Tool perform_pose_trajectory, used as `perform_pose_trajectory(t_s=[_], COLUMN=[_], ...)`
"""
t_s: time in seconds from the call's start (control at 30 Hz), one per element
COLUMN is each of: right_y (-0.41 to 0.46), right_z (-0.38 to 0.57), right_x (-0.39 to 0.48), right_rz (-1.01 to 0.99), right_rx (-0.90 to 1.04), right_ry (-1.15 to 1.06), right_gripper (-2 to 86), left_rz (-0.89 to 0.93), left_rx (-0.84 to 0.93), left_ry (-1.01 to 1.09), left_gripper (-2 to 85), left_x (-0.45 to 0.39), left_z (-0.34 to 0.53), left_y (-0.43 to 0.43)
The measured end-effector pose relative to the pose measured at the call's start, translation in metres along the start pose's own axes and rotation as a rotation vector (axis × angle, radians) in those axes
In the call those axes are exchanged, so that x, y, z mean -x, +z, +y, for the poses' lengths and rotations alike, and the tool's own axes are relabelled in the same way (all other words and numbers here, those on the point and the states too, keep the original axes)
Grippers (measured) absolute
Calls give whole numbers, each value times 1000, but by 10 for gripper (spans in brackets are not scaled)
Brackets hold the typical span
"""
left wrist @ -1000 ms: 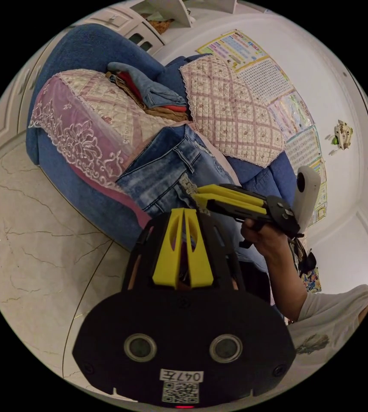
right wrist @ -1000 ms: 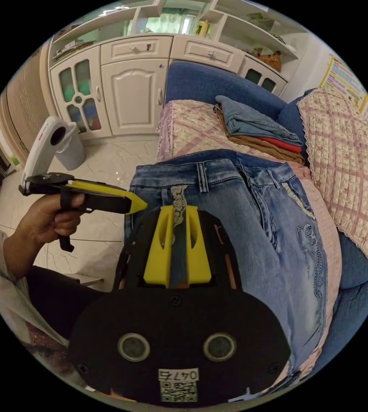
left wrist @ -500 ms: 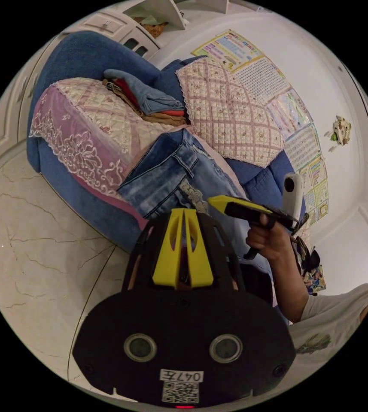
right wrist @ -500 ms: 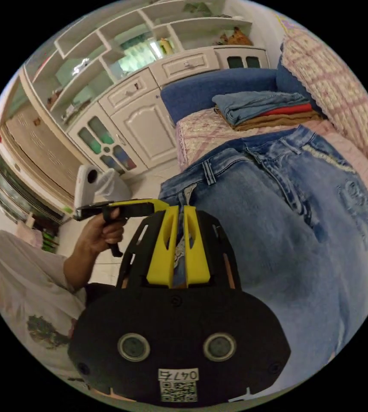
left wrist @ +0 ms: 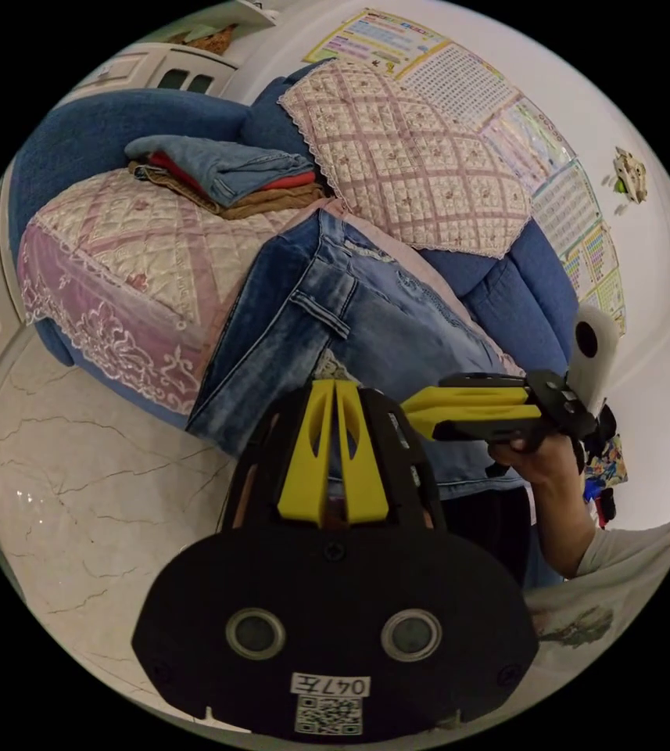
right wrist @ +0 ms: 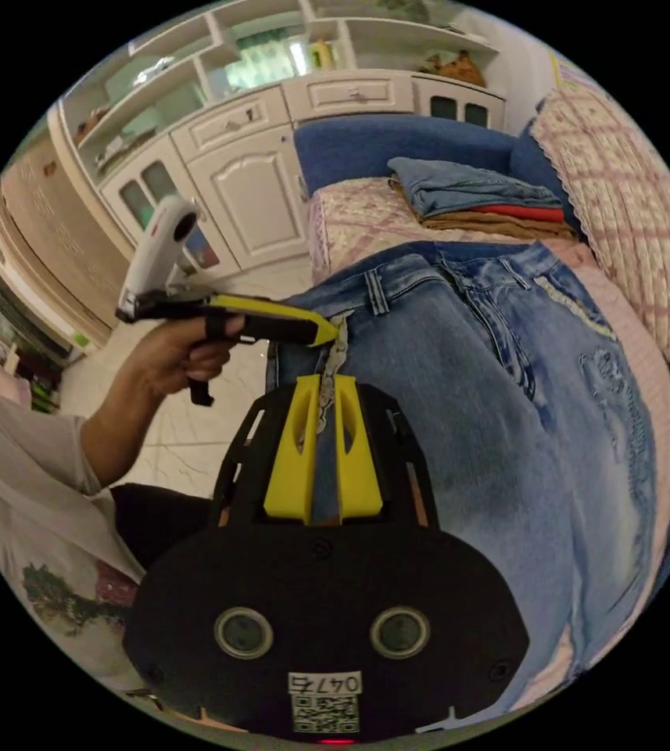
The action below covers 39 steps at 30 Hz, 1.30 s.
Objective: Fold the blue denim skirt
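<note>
I hold two grippers. In the left gripper view, my left gripper (left wrist: 335, 383) has its two yellow jaws drawn together on a fold of the blue denim skirt (left wrist: 366, 313), which hangs off the front edge of the blue sofa (left wrist: 116, 133) at 12 o'clock from the jaws. My right gripper (left wrist: 417, 408) enters at 3 o'clock, its two jaws nearly closed; whether cloth sits between them is hard to tell from this angle.

In the right gripper view, my right gripper (right wrist: 323, 379) has its two jaws pressed on the skirt's lace-trimmed edge, with denim visible in the narrow gap. The skirt (right wrist: 491, 391) spreads from 12 to 4 o'clock over the quilted seat cover (right wrist: 350, 219). My left gripper (right wrist: 325, 335) reaches in from 10 o'clock, tips at the same lace edge, held by one hand (right wrist: 170, 364).

One stack of folded clothes (right wrist: 483, 199) lies on the seat at 1 o'clock, with four layers visible: one blue, one red, two brown. One quilted back cover (left wrist: 405, 156) drapes the backrest.
</note>
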State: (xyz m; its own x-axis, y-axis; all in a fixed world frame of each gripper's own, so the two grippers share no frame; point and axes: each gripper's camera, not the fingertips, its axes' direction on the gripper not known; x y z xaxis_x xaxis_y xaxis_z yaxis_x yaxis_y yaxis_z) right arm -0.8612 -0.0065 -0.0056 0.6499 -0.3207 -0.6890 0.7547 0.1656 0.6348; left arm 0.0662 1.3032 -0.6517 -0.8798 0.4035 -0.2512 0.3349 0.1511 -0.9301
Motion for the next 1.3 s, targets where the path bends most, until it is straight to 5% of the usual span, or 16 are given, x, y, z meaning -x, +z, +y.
perform_pose_trajectory(t_s=[0.2, 0.43, 0.6, 0.87, 1.3], right_y=[72, 125, 190, 176, 256], right_z=[26, 86, 135, 316, 649], right_x=[27, 30, 42, 47, 86], right_rz=[206, 125, 178, 492, 990], right_rx=[118, 33, 138, -411, -528], right_ry=[-113, -65, -81, 236, 843], right_gripper=[5, 6, 6, 5, 77], left_rz=[25, 67, 99, 42, 212], left_rx=[-25, 9, -13, -254, -177], left_ry=[4, 11, -29, -35, -272], left_gripper=[-10, -10, -10, 28, 102], left_x=[-5, 0, 7, 22, 48], left_z=[12, 14, 17, 63, 74], left_y=[-13, 1, -9, -102, -80])
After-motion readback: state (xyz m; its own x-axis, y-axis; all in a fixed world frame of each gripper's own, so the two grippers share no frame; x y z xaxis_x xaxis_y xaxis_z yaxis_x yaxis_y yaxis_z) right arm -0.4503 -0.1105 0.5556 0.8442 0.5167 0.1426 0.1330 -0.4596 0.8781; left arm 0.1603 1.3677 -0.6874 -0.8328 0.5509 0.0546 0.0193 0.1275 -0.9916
